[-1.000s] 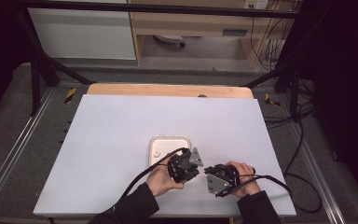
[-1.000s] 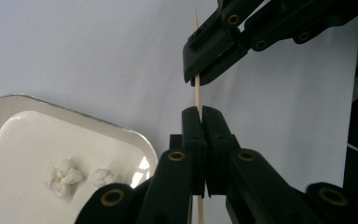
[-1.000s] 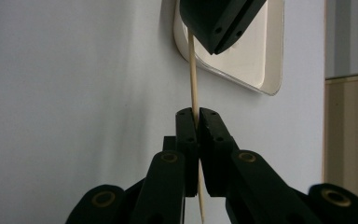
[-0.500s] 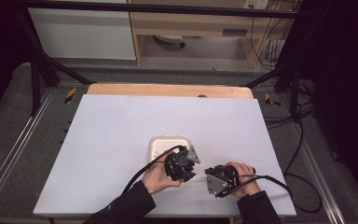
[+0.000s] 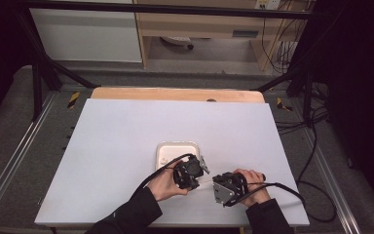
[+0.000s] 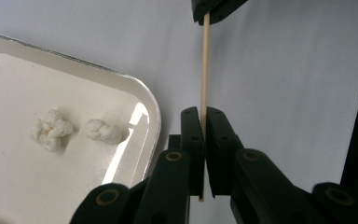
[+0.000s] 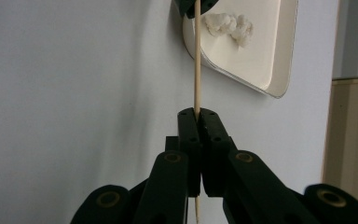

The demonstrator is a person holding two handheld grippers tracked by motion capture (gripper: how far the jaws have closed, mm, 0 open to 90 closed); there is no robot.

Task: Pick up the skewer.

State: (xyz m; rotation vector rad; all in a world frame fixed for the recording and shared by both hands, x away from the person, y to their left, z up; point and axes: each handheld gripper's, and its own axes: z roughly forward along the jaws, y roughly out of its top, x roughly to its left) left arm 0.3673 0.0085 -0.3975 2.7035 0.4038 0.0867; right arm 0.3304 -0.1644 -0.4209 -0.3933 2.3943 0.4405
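You've got a thin wooden stick (image 6: 204, 70) clamped by both grippers, strung between them just above the table (image 5: 126, 146). Left gripper (image 6: 203, 122): its jaws have just closed in and now pinch the stick; the stick runs up the middle of the left gripper view to the other gripper's jaws at top centre, and its near end pokes out low between the jaws. Right gripper (image 7: 197, 116): jaws closed tight on the same stick (image 7: 197, 56), which climbs to the top of the right gripper view.

In the high view the stick (image 5: 207, 180) is a faint pale line, hard to make out, low centre between the left gripper (image 5: 189, 173) and the right gripper (image 5: 227, 187).

A white tray (image 5: 177, 146) sits just above the left gripper, with white lumps (image 6: 53, 129) inside at the left of the left gripper view.

No readable writing.

Your hands come in from the bottom edge, dark sleeves, grippers aimed at each other, nearly level.
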